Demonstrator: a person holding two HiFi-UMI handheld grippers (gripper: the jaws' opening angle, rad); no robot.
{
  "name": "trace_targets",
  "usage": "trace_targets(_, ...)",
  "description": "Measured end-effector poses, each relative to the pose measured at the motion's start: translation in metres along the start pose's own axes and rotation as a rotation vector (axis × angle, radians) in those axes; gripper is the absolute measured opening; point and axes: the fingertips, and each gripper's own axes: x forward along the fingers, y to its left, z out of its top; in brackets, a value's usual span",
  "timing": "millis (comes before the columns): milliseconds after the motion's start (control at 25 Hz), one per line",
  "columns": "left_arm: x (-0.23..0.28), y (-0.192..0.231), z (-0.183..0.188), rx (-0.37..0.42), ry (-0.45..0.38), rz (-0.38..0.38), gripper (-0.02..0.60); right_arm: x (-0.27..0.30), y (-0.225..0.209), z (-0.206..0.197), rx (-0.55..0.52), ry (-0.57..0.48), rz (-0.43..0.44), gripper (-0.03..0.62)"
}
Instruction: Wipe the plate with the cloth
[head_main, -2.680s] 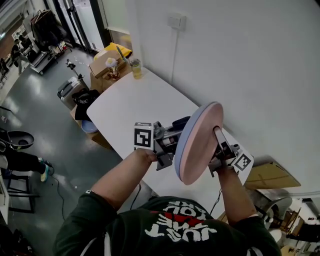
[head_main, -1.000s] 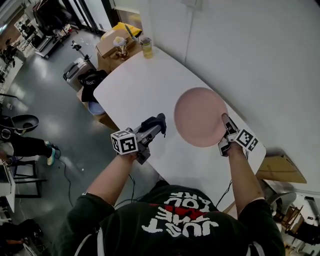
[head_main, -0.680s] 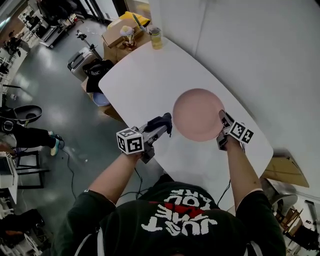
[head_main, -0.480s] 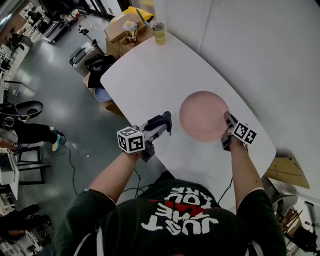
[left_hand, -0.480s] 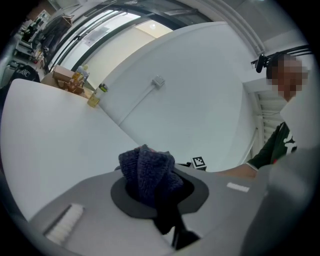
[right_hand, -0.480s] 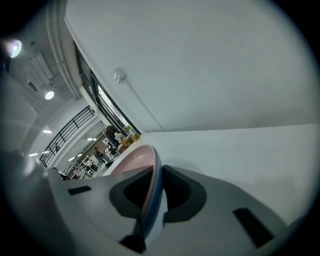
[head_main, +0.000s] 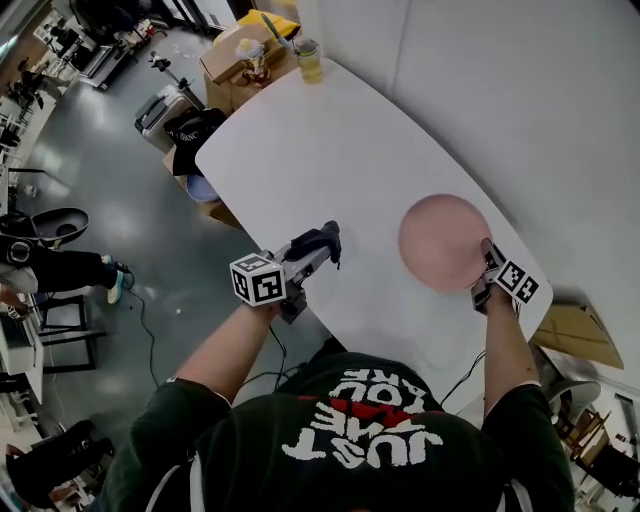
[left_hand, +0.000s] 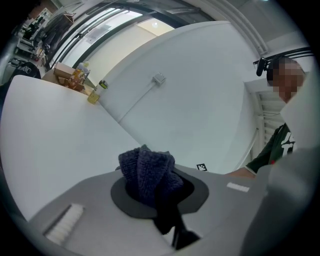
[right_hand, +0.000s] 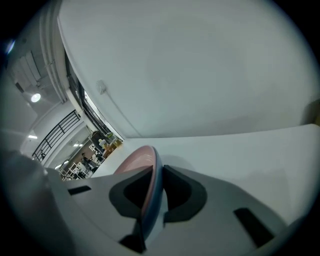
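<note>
While both were held at the near edge of the white counter (head_main: 330, 140), the left gripper (head_main: 328, 243) was seen with its fingers clenched on a dark blue cloth (head_main: 314, 242), which was bunched up between them. Well apart to its right, the right gripper (head_main: 486, 262) was clamped on the near rim of the pink plate (head_main: 443, 238). The plate was held low over the counter, perhaps touching it. At the far end, a jar of yellow liquid (head_main: 307, 60) was seen near cardboard boxes (head_main: 235, 55).
</note>
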Motion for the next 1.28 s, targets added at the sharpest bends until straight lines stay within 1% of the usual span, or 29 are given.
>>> trace_targets(160,0.007,-0.009,-0.004,0.001,0.013,-0.009,0.046,-0.02,-0.031,-0.005,0.037,0.0,-0.015,0.035)
trace_targets(240,0.01,-0.011,-0.008,0.005,0.023,-0.01,0.046,-0.023,-0.041,-0.014,-0.013,0.035,-0.039,0.035)
trace_targets(400,0.015,-0.014,-0.013,0.015,0.043,-0.003,0.046,-0.025,-0.06,-0.035,-0.163,0.161,-0.187,0.043)
trace_targets(440,0.016,-0.015,-0.014,0.017,0.047,-0.001,0.046,-0.026,-0.06,-0.036,-0.19,0.179,-0.209,0.057)
trace_targets(520,0.018,-0.016,-0.015,0.026,0.051,0.004,0.046,-0.027,-0.056,-0.034,-0.231,0.197,-0.233,0.151)
trace_targets(600,0.019,-0.019,-0.015,0.041,0.053,0.013,0.046,-0.032,-0.051,-0.022,-0.267,0.175,-0.255,0.187)
trace_targets(680,0.02,-0.026,-0.018,0.058,0.051,0.025,0.046,-0.047,-0.046,-0.003,-0.279,0.117,-0.259,0.195)
trace_targets(760,0.02,-0.036,-0.02,0.076,0.042,0.042,0.046,-0.066,-0.033,0.014,-0.28,0.057,-0.217,0.195)
trace_targets(840,0.017,-0.048,-0.022,0.096,0.028,0.061,0.046,-0.085,-0.009,0.023,-0.291,0.025,-0.126,0.195)
trace_targets(960,0.01,-0.071,-0.026,0.12,-0.004,0.097,0.046,-0.117,0.031,0.024,-0.36,0.008,0.011,0.195)
trace_targets(1040,0.003,-0.092,-0.031,0.142,-0.029,0.118,0.046,-0.141,0.057,0.02,-0.421,0.001,0.085,0.184)
trace_targets(1160,-0.009,-0.128,-0.034,0.186,-0.072,0.134,0.046,-0.176,0.089,0.011,-0.496,-0.009,0.171,0.133)
trace_targets(1280,-0.027,-0.154,-0.032,0.218,-0.112,0.144,0.046,-0.2,0.111,-0.006,-0.528,0.002,0.221,0.078)
